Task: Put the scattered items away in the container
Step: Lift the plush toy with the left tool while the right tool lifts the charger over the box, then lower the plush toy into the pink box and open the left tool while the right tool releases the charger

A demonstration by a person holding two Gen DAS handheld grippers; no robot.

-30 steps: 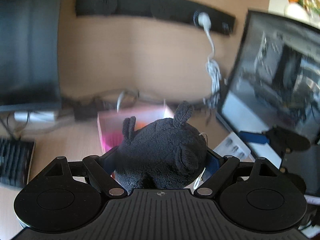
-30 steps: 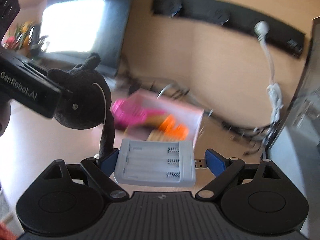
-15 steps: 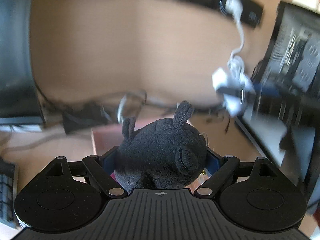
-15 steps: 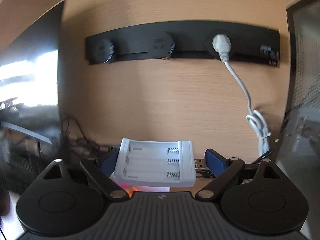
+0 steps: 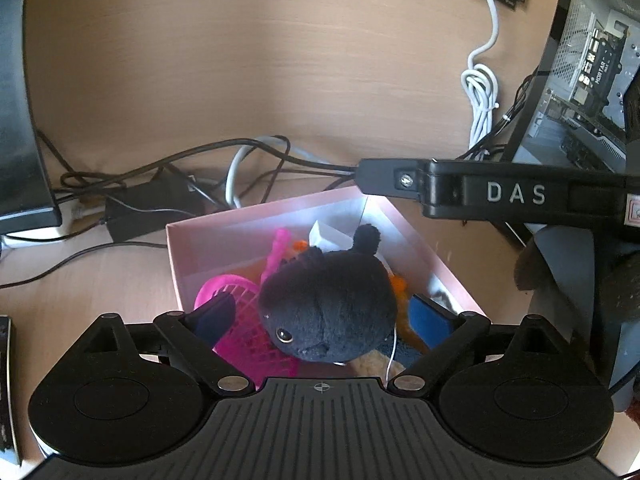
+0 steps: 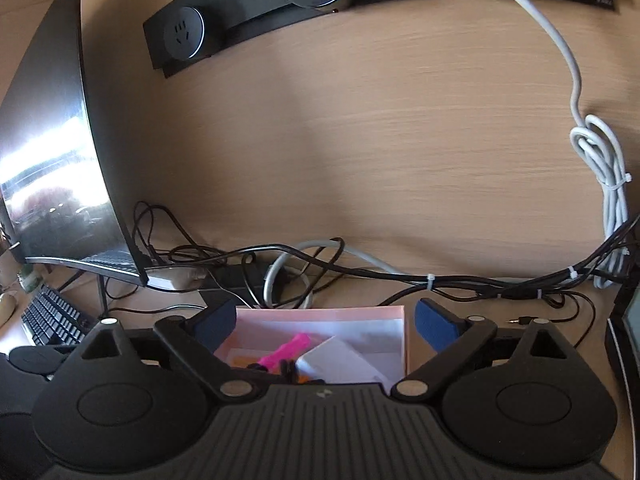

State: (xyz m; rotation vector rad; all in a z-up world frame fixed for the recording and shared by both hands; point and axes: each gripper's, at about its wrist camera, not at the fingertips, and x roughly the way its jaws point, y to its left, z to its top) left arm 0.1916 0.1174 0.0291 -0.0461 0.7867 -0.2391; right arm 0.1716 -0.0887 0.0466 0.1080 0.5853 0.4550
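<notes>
1. The pink box (image 5: 416, 240) is the landmark: an open, pale pink container on the wooden desk, just in front of a tangle of black cables (image 5: 168, 168).
2. Inside the box lies the black plush toy (image 5: 328, 308), resting on a magenta basket (image 5: 240, 300) with orange bits beside it; a white battery holder (image 6: 340, 358) lies toward the box's far wall.
3. The left gripper (image 5: 324, 314) hangs over the box, jaws opening; the plush is between them but neither blue pad appears to press on it.
4. The right gripper (image 6: 324, 322), above the box's near side, is opening too, with nothing between its jaws.
5. Judged step: the release into the box. Next, both grippers should lift clear without snagging the plush, then seek anything left outside the box.
</notes>
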